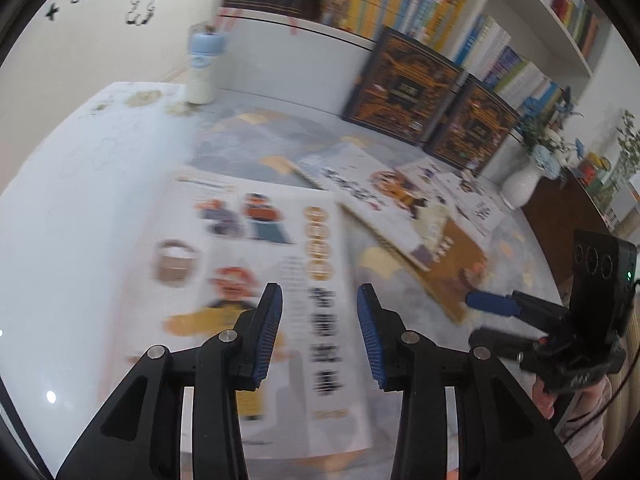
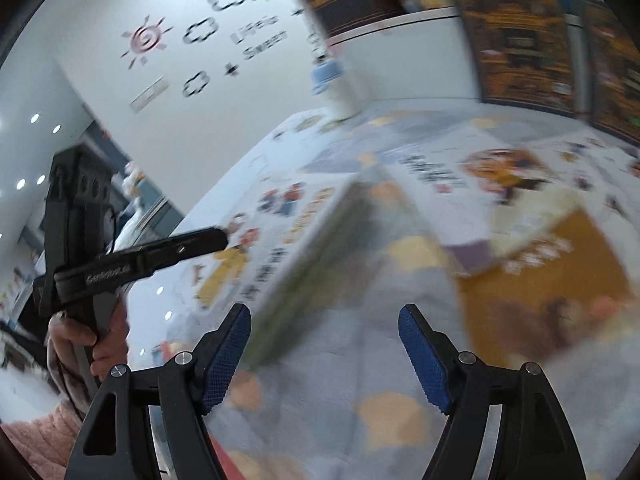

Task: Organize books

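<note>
- Below the left gripper (image 1: pixel 320 300), whose fingers stand apart and empty, lies a white picture book (image 1: pixel 256 280).
- Right gripper (image 2: pixel 324 320) fingers are wide open over the desk (image 2: pixel 340 360).

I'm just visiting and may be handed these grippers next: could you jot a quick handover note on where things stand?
Left gripper: open, holding nothing, above the white picture book.
Right gripper: open, empty, near that book's edge.
Books: the white one lies nearest; two more lie overlapping behind it on the table; two dark books lean against the shelf.
Done: cannot tell from here.
Left: the flat books need tidying.
</note>
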`<state>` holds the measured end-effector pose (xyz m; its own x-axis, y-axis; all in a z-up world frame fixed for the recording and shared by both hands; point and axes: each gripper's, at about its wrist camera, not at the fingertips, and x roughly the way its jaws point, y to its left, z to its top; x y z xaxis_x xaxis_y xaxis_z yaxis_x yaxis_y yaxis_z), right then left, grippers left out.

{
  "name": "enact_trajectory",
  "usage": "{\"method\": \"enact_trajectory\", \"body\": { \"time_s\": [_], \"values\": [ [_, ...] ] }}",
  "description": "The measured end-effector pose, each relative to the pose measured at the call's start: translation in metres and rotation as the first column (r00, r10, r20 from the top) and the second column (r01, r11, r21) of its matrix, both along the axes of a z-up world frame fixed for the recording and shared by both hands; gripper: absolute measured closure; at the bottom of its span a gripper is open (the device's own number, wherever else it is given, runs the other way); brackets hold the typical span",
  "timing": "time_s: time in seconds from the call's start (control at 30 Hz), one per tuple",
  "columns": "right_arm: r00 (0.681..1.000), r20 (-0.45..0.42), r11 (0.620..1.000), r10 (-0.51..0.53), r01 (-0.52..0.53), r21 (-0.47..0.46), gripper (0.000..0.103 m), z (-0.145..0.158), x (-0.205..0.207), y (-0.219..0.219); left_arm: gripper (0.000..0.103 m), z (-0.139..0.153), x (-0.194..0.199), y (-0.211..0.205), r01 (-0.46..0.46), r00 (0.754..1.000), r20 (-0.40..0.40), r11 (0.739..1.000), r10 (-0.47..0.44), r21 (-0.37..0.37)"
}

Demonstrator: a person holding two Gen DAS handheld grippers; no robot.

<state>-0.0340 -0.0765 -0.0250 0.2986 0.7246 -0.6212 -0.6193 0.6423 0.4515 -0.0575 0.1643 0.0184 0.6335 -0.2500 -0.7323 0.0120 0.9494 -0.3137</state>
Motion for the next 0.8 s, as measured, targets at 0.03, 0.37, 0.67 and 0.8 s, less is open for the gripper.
{"method": "enact_trajectory", "body": {
  "time_s": [0.03, 0.37, 0.67, 0.8],
  "values": [
    [1.0, -0.001, 1.0, -0.03, 0.03, 0.004, 0.028, 0.0, 0.003, -0.016, 0.067, -0.002, 0.002, -0.01, 0.013, 1.0, -0.003, 1.0, -0.013, -0.006],
    [0.982, 0.009, 0.978, -0.189, 0.188, 0.092, 0.028, 0.007, 0.066, -0.118, 0.067, -0.023, 0.041, -0.099, -0.075, 0.997, -0.012, 0.989, 0.074, -0.129],
    [0.989, 0.075, 0.989, -0.124, 0.117, 0.09, 0.028, -0.013, 0.171, -0.091, 0.067, -0.056, 0.098, -0.131, -0.233, 0.971, -0.066, 0.972, 0.231, -0.02],
    [0.991, 0.079, 0.994, -0.104, 0.105, -0.012, 0.028, -0.031, 0.216, -0.063, 0.067, -0.066, 0.109, -0.136, -0.229, 0.971, -0.061, 0.973, 0.231, 0.041]
  ]
}}
